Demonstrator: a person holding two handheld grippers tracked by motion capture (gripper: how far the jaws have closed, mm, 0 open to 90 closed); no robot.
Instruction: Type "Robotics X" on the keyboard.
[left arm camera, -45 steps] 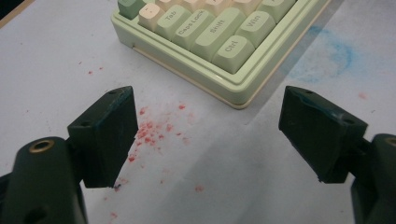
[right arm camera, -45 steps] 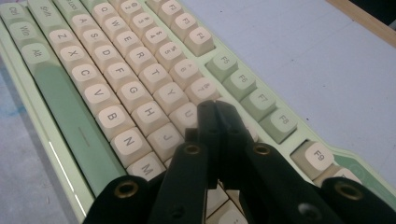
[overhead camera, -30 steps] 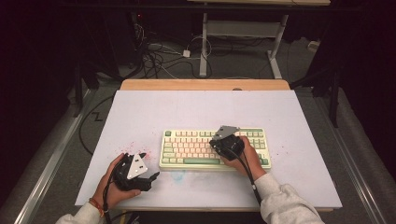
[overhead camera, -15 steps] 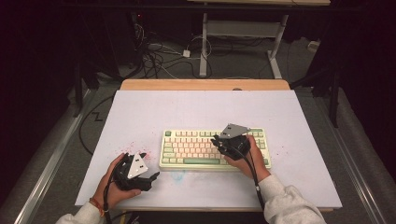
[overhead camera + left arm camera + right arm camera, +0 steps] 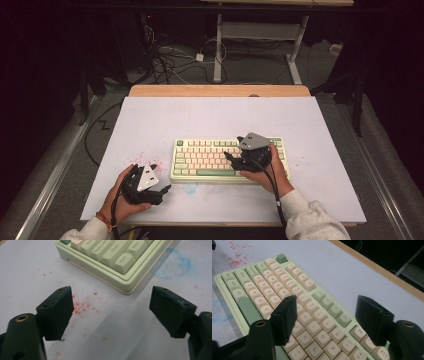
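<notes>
A green and cream keyboard lies near the middle front of the white table top. My right gripper hovers over the keyboard's right half, pointing left. Its jaws have just been opening and now stand wide over the letter keys, with nothing between them. My left gripper rests at the front left, just off the keyboard's near-left corner. It is open, with only bare table between the pads.
Red specks and a blue smear mark the table surface by the keyboard. A wooden strip edges the far side. Cables and a desk frame lie on the dark floor beyond.
The right gripper's jaws have spread from shut to wide apart, and that hand has lifted slightly off the keys. The left hand has stayed put.
</notes>
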